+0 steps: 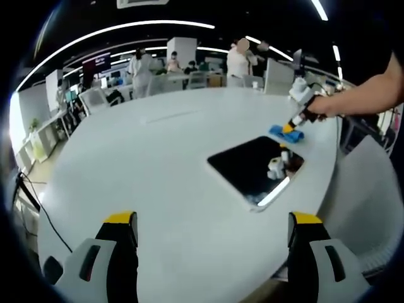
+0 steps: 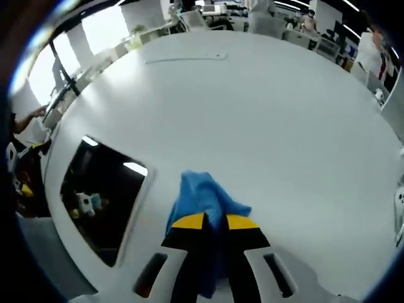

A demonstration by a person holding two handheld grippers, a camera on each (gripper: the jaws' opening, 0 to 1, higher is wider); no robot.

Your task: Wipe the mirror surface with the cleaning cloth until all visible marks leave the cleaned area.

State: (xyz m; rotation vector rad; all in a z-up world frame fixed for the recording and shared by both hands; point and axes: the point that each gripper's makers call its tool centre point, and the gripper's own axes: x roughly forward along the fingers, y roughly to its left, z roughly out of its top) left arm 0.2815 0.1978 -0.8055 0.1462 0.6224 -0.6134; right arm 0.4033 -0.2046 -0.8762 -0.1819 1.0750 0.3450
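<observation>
A dark rectangular mirror (image 1: pixel 255 169) lies flat on a white surface (image 1: pixel 158 164), reflecting ceiling lights. The right hand-held gripper (image 2: pixel 214 222) has its yellow-tipped jaws closed on a blue cleaning cloth (image 2: pixel 202 196), which rests on the surface just beside the mirror's edge. The left hand-held gripper (image 1: pixel 211 228) hovers over the surface near the mirror, jaws spread wide and holding nothing.

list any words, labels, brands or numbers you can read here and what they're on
None can be read.
The dark wall screen at the far end of the room is too small and blurred to read.
The mirror, blue cleaning cloth, white table and both grippers' jaws carry no visible print.
</observation>
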